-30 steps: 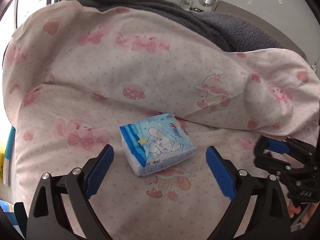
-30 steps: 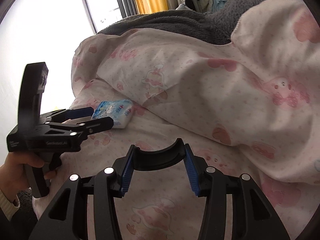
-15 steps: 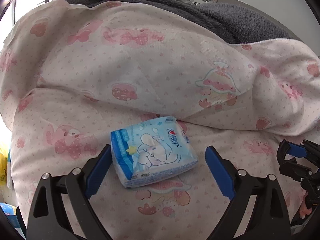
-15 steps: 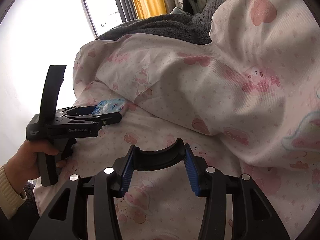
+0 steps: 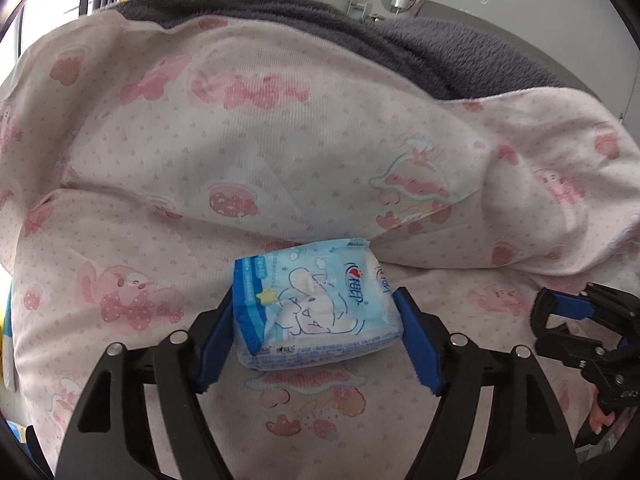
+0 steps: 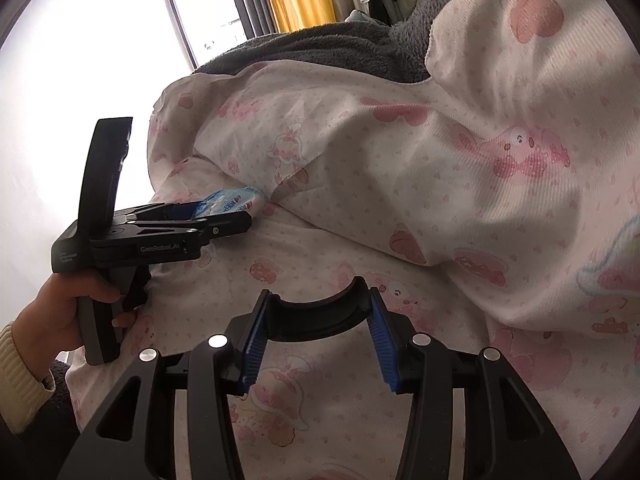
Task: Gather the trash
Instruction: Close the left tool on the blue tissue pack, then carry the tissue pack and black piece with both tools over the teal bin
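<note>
The blue tissue packet (image 5: 316,304) lies flat on the pink-patterned bedding (image 5: 160,184), directly between the fingers of the left gripper (image 5: 316,320) — its long axis runs across the gap, one short end at each blue pad. The jaws sit against both ends, pinching the packet or just about to; it does not look squashed, so a firm hold is not certain. The right gripper (image 6: 316,344) hovers over bare bedding well to the side, jaws partly spread around nothing. The left hand (image 6: 68,308) is plainly the nearer one — probably the next move is simply to squeeze and lift.
</note>
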{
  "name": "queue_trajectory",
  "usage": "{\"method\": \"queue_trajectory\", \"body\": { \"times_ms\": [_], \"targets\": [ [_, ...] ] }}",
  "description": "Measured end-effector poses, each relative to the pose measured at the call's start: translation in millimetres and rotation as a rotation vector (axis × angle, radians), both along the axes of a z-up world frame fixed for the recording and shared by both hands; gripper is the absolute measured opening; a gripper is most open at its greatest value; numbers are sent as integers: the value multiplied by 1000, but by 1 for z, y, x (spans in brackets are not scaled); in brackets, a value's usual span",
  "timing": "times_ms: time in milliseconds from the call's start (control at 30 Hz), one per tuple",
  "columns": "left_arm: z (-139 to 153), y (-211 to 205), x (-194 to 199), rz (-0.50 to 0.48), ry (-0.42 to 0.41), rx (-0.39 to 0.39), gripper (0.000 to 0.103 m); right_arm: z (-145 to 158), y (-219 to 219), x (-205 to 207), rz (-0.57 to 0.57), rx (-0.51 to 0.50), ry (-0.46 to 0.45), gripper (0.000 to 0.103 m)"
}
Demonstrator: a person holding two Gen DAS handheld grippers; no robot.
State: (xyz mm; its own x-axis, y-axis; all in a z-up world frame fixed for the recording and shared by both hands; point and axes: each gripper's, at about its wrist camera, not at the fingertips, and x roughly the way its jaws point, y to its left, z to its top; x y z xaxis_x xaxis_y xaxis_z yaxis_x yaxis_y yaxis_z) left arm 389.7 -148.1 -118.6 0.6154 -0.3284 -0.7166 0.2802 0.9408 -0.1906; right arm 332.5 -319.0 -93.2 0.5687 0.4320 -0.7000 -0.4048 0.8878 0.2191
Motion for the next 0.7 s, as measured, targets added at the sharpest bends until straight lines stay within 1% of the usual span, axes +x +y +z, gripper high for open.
{"method": "queue_trajectory", "body": {
  "times_ms": [267, 433, 500, 700],
  "targets": [
    [19, 20, -31, -21, -96, -1, 77, 13, 18, 5, -4, 31, -19, 48],
    [27, 35, -56, -47, -113, 19, 77, 19, 37, 11, -8, 25, -25, 48],
    [29, 45, -68, -44, -118, 24, 77, 22, 43, 13, -13, 31, -22, 48],
    [30, 60, -70, -25, -124, 50, 77, 26, 68, 19, -5, 30, -24, 48]
  ]
}}
